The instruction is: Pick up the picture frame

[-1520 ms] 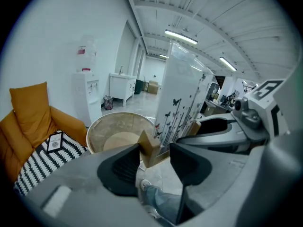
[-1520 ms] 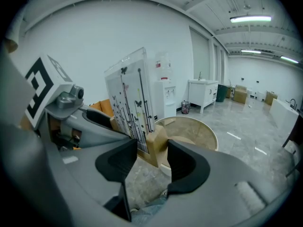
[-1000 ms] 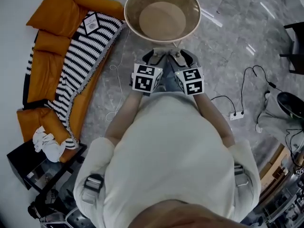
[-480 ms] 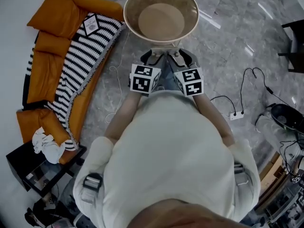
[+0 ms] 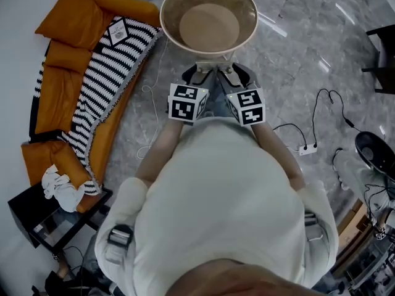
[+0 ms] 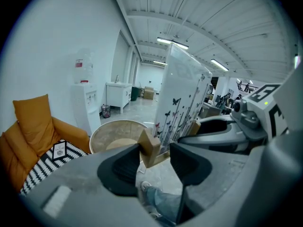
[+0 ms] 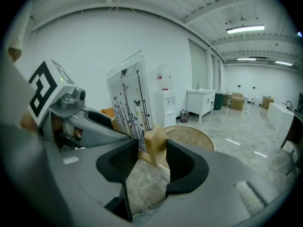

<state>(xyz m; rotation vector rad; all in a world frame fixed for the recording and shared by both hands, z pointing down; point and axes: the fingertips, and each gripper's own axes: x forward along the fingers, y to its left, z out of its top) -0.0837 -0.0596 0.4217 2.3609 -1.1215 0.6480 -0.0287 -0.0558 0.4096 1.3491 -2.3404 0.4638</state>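
Observation:
The picture frame [image 6: 184, 93] is a clear upright panel printed with butterflies and flower stems, standing on wooden block feet. I hold it in the air in front of a round table. In the left gripper view one wooden foot [image 6: 150, 148] sits between the jaws of my left gripper [image 6: 155, 151]. In the right gripper view the frame [image 7: 128, 98] rises from the other foot [image 7: 156, 145], which is between the jaws of my right gripper [image 7: 152, 152]; those jaws are closing on it. In the head view the left gripper [image 5: 199, 74] and right gripper [image 5: 231, 74] are side by side, and the frame hardly shows.
The round wooden table [image 5: 164, 18] stands just beyond the grippers. An orange sofa [image 5: 62, 60] with a striped blanket [image 5: 105, 79] lies to the left, a black side table [image 5: 37, 217] nearer me. A power strip with cables [image 5: 305, 148] lies on the floor at right.

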